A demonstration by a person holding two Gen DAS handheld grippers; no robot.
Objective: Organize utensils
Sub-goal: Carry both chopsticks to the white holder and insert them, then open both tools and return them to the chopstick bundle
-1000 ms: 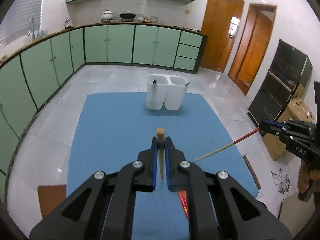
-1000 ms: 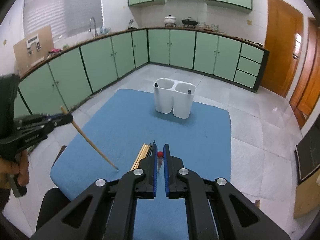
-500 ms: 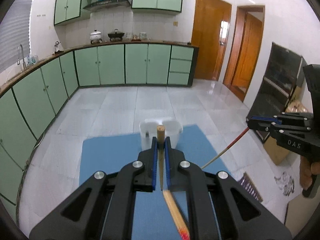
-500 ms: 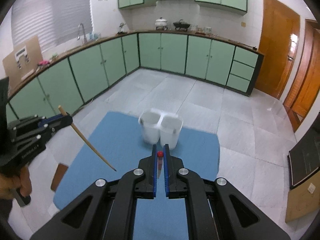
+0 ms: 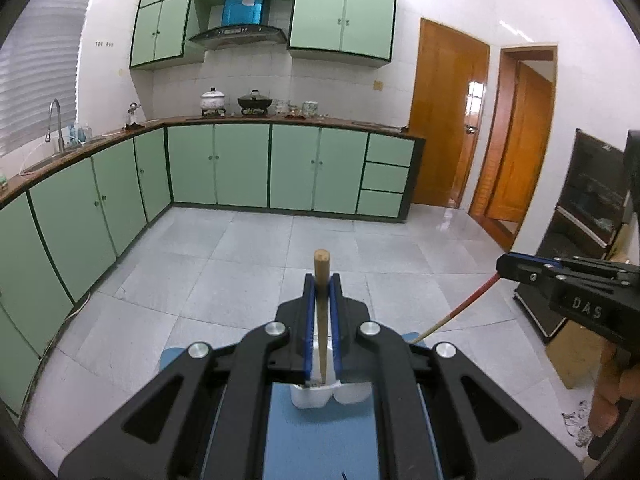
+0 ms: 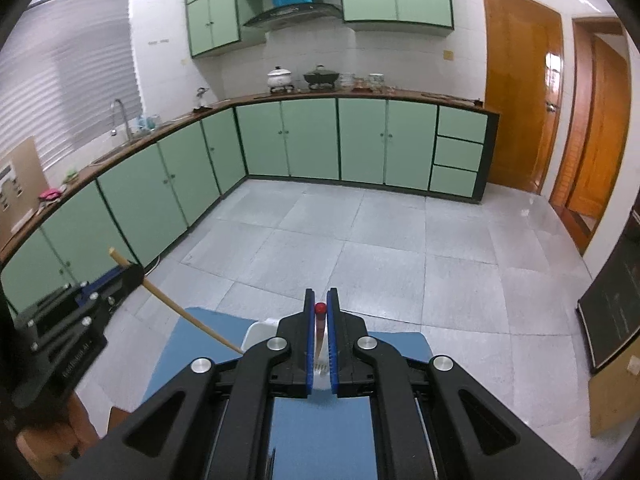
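**Chopsticks held above the white holder, one in each hand-held gripper**

The wooden chopstick [image 5: 321, 312] is clamped between the blue pads of the left hand-held gripper [image 5: 321, 280], which is closed tight on it. Its thick end stands up above the fingertips and its thin end points down to the white utensil holder [image 5: 316, 398]. The tip looks to be at the rim of the holder's left compartment, but I cannot tell if it is inside.

The red-tipped chopstick [image 6: 319, 328] is clamped in the same way in the right hand-held gripper [image 6: 320, 296], closed on it, with the red end up. Its lower end is over the holder [image 6: 256, 332], which is mostly hidden behind the gripper body.

The holder stands on the blue mat [image 5: 320, 440] on the tabletop. In the left view the right hand-held gripper [image 5: 504, 266] shows at the right edge, with a hand [image 5: 612, 400] under it. Behind are green cabinets [image 5: 240, 168] and the tiled floor [image 5: 240, 256]
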